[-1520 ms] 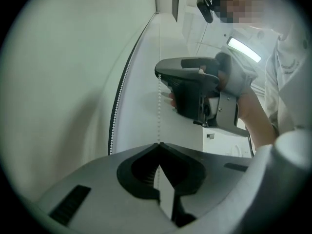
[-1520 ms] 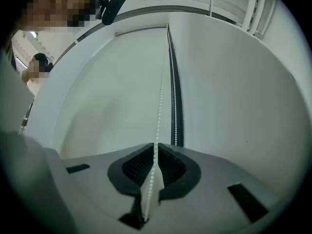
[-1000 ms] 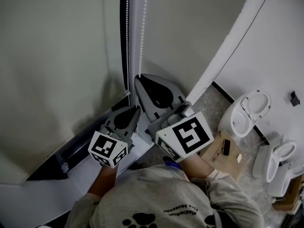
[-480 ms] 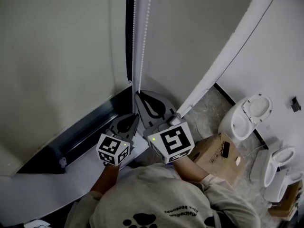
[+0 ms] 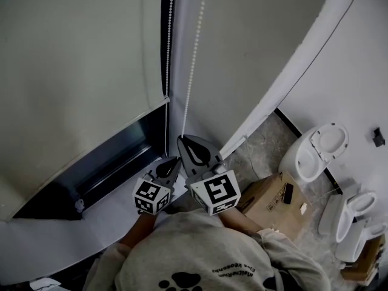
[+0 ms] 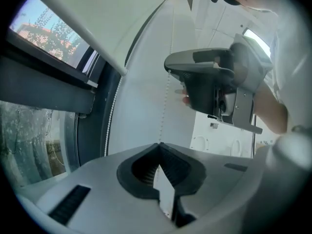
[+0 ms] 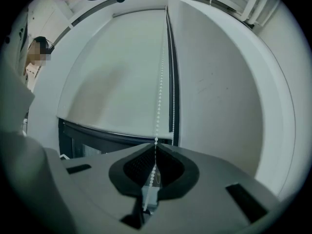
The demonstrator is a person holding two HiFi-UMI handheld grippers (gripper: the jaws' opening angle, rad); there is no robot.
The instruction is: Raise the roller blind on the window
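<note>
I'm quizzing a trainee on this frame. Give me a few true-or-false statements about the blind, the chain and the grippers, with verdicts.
1. The right gripper is shut on the bead chain. True.
2. The roller blind covers the whole window. False: a strip of window glass shows below the roller blind's bottom edge.
3. A cardboard box lies on the floor. True.
4. The left gripper has its jaws wide apart. False: the left gripper's jaws are together.

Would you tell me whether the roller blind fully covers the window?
No, a dark strip of window shows below the roller blind in the head view.
</note>
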